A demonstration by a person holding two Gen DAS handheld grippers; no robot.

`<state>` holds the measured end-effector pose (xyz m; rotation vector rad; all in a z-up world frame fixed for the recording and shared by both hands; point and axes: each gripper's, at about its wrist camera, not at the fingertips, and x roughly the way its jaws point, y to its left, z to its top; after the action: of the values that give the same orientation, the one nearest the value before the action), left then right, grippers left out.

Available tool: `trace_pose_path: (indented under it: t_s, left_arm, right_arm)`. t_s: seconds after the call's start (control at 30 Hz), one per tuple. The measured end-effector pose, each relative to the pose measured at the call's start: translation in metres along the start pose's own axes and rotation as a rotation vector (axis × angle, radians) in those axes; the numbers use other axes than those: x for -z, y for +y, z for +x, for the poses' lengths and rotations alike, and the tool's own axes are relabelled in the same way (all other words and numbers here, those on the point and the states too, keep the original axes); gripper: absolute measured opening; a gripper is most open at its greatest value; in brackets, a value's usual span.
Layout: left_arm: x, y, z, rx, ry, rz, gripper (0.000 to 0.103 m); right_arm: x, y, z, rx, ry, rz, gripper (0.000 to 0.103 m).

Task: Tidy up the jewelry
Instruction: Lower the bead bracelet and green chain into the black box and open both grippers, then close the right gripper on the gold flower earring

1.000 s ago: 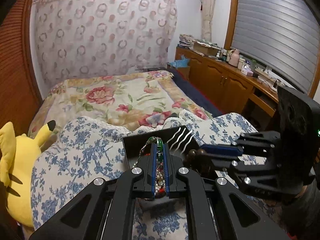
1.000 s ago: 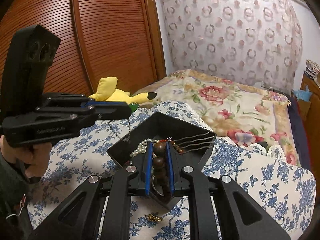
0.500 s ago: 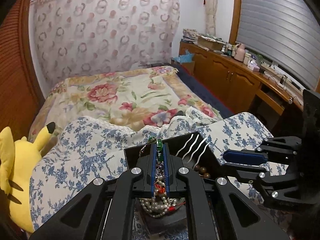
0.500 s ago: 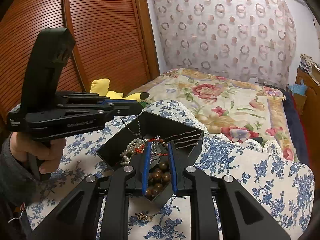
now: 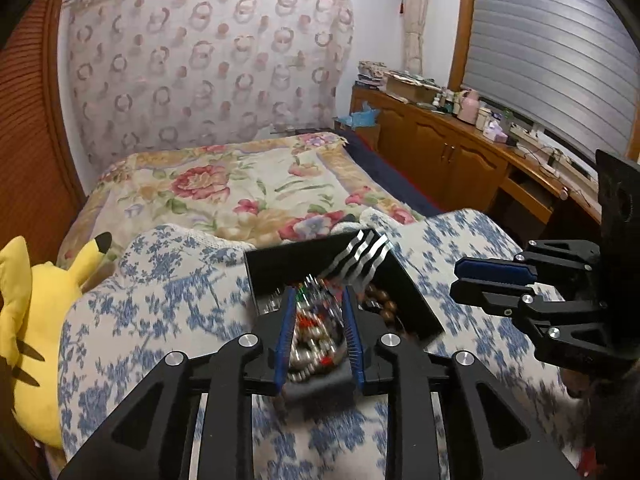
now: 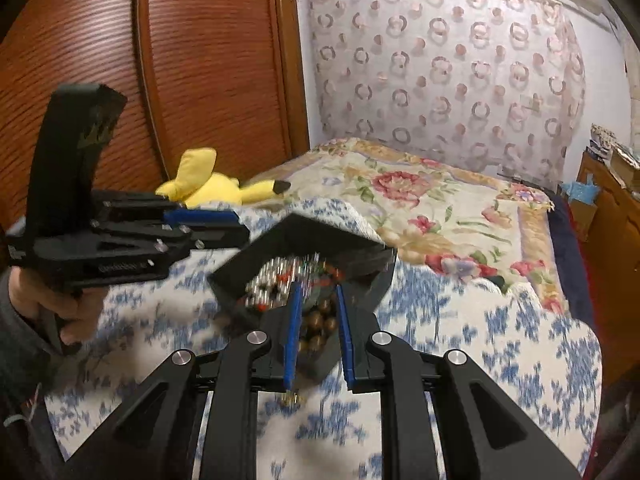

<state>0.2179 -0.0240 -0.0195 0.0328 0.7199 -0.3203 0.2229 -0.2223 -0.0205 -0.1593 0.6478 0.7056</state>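
Your left gripper (image 5: 318,330) hangs over the black jewelry box (image 5: 404,284) on the blue-flowered cloth (image 5: 160,312), jaws opening, apparently gripping nothing. Your right gripper (image 6: 318,330) stands narrowly parted above the brown beads (image 6: 318,324) inside.

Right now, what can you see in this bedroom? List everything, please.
jewelry box: one, black, open on the blue-flowered cloth.
pearl strand: one, white, inside the box.
wooden beads: one string, brown, inside the box.
small trinket: one, gold, on the cloth beside the box.
plush toy: one, yellow, at the bed's edge.
bedspread: one, cream with red flowers.
cabinets: wooden, under the shuttered window.
left hand-held gripper: black, blue pads, jaws opening over the box.
right hand-held gripper: black, slightly open, holding nothing.
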Motion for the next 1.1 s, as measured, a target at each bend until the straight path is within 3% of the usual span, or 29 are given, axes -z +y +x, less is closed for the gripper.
trace_pose_path:
  t_s: [0.5,0.57,0.67,0.97,1.03,1.1]
  left_arm:
    - [0.066,-0.018,-0.017,0.037,0.057,-0.006,0.03]
    - [0.072,-0.018,-0.017,0.037,0.064,-0.008,0.033]
    - [0.079,-0.017,-0.014,0.026,0.082,-0.002,0.04]
    - [0.094,-0.014,-0.005,-0.004,0.118,-0.008,0.064]
    - [0.096,-0.014,-0.004,-0.007,0.12,-0.007,0.074]
    - [0.097,-0.014,-0.002,-0.011,0.128,-0.005,0.08]
  right_arm:
    - [0.088,0.041,-0.012,-0.025,0.14,0.03,0.019]
    - [0.092,0.047,-0.011,-0.026,0.15,0.029,0.027]
    - [0.097,0.052,-0.008,-0.022,0.164,0.02,0.035]
    - [0.102,0.061,0.005,-0.008,0.228,-0.035,0.035]
    - [0.103,0.062,0.005,-0.004,0.23,-0.049,0.035]
    - [0.103,0.063,0.006,0.006,0.232,-0.064,0.028]
